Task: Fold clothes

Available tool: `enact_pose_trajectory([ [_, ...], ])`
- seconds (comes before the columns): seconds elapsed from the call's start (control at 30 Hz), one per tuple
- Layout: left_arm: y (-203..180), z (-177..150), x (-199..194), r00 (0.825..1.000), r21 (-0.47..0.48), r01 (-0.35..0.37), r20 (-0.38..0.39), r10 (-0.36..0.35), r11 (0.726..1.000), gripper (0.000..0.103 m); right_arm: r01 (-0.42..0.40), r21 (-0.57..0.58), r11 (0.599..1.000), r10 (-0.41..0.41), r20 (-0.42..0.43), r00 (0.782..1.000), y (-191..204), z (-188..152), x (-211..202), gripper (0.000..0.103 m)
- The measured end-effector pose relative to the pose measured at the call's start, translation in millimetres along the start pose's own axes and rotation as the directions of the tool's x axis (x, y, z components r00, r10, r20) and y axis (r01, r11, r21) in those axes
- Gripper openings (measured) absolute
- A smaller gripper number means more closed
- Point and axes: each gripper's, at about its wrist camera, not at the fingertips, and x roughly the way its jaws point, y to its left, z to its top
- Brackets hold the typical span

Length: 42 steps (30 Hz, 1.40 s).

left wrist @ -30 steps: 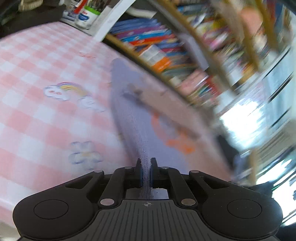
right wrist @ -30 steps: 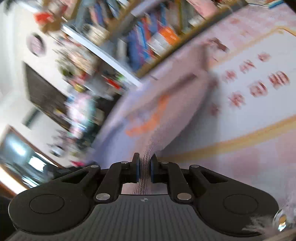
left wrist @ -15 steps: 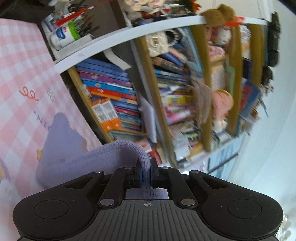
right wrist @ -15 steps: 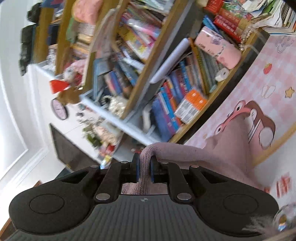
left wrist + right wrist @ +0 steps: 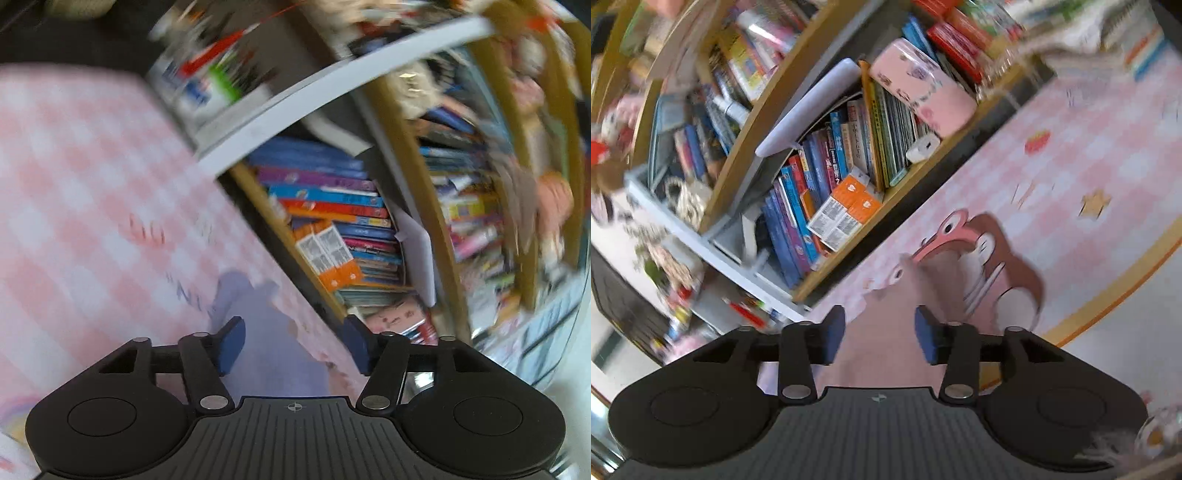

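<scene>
Left wrist: left gripper [image 5: 293, 341] jaws just opened, apart over lilac garment [image 5: 266, 332] lying on pink checked tabletop [image 5: 92, 206] beside bookshelf [image 5: 351, 229]; right wrist: right gripper [image 5: 880, 334] jaws likewise just parted above garment [image 5: 886, 343], fold laid and released, next likely regrasp an edge.

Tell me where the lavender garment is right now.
In the left wrist view, the lavender garment lies on the pink checked cloth between the open left claw, near the bookshelf edge.

Bright daylight; motion blur smears both fisheye views, worst at the curved edges, with the bookshelf [image 5: 354, 229] centre sharper.
</scene>
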Motion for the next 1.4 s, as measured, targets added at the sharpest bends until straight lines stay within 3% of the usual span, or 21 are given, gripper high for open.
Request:
enact_pose_trajectory([
  [0.07,-11,-4,-5,0.998,0.143,-0.066,0.000,0.066,0.988,0.061,0.061,-0.138,0.989,-0.066,-0.031,0.997,9,-2,-1,0.039],
  [0.17,-25,-18,1,0.986,0.324,-0.155,-0.015,0.169,0.933,0.061,0.141,-0.314,0.939,-0.170,-0.065,0.983,23,-13,2,0.035],
  [0.23,-30,-26,9,0.972,0.384,-0.203,-0.030,0.232,0.901,0.057,0.162,-0.366,0.917,-0.201,-0.072,0.977,26,-22,5,0.024],
  [0.3,-28,-28,15,0.971,0.377,-0.180,-0.080,0.226,0.908,0.008,0.173,-0.375,0.911,-0.213,-0.066,0.975,26,-25,6,0.010],
  [0.33,-26,-26,15,0.975,0.355,-0.161,-0.090,0.205,0.921,0.007,0.170,-0.366,0.915,-0.202,-0.053,0.978,26,-24,4,0.007],
  [0.47,-29,-18,-5,0.995,0.300,-0.077,-0.032,0.091,0.951,0.007,0.090,-0.296,0.951,-0.094,0.000,0.996,24,-11,-13,0.006],
  [0.6,-16,-27,11,0.975,0.311,-0.162,-0.094,0.200,0.936,0.009,0.157,-0.290,0.944,-0.181,-0.058,0.982,12,-14,6,0.007],
  [0.73,-17,-19,9,0.975,0.340,-0.195,-0.034,0.219,0.920,0.015,0.162,-0.298,0.941,-0.189,-0.063,0.980,10,-10,8,0.013],
  [0.8,-23,-8,10,0.978,0.380,-0.200,0.014,0.210,0.903,0.023,0.168,-0.336,0.927,-0.195,-0.051,0.979,14,-4,8,0.028],
  [0.87,-30,1,25,0.978,0.427,-0.188,-0.002,0.209,0.885,0.051,0.176,-0.402,0.898,-0.210,-0.041,0.977,22,5,12,0.039],
  [0.9,-34,5,35,0.975,0.451,-0.185,-0.026,0.220,0.873,0.057,0.183,-0.431,0.884,-0.221,-0.039,0.974,26,8,18,0.039],
  [1.03,-46,9,72,0.953,0.561,-0.174,-0.112,0.283,0.809,0.053,0.200,-0.553,0.809,-0.278,-0.062,0.958,38,15,47,0.038],
  [1.07,-46,7,79,0.946,0.579,-0.162,-0.138,0.292,0.799,0.043,0.196,-0.580,0.791,-0.292,-0.077,0.953,40,15,54,0.034],
  [1.1,-46,5,84,0.939,0.592,-0.151,-0.163,0.301,0.792,0.032,0.184,-0.605,0.775,-0.299,-0.095,0.949,40,14,60,0.024],
  [1.13,-44,3,89,0.932,0.604,-0.140,-0.188,0.311,0.785,0.009,0.165,-0.630,0.759,-0.301,-0.115,0.947,41,15,64,0.017],
  [1.17,-43,4,89,0.935,0.597,-0.142,-0.181,0.304,0.790,0.006,0.149,-0.636,0.757,-0.292,-0.125,0.948,41,17,64,0.006],
  [1.27,-29,15,68,0.973,0.450,-0.137,-0.106,0.205,0.883,0.005,0.117,-0.577,0.808,-0.219,-0.111,0.969,37,29,52,0.005],
  [1.33,-24,12,71,0.970,0.441,-0.144,-0.113,0.214,0.886,0.005,0.119,-0.529,0.840,-0.201,-0.100,0.974,30,32,49,0.005],
  [1.4,-18,7,80,0.960,0.444,-0.157,-0.139,0.241,0.882,0.006,0.145,-0.516,0.844,-0.235,-0.114,0.965,21,28,57,0.005],
])
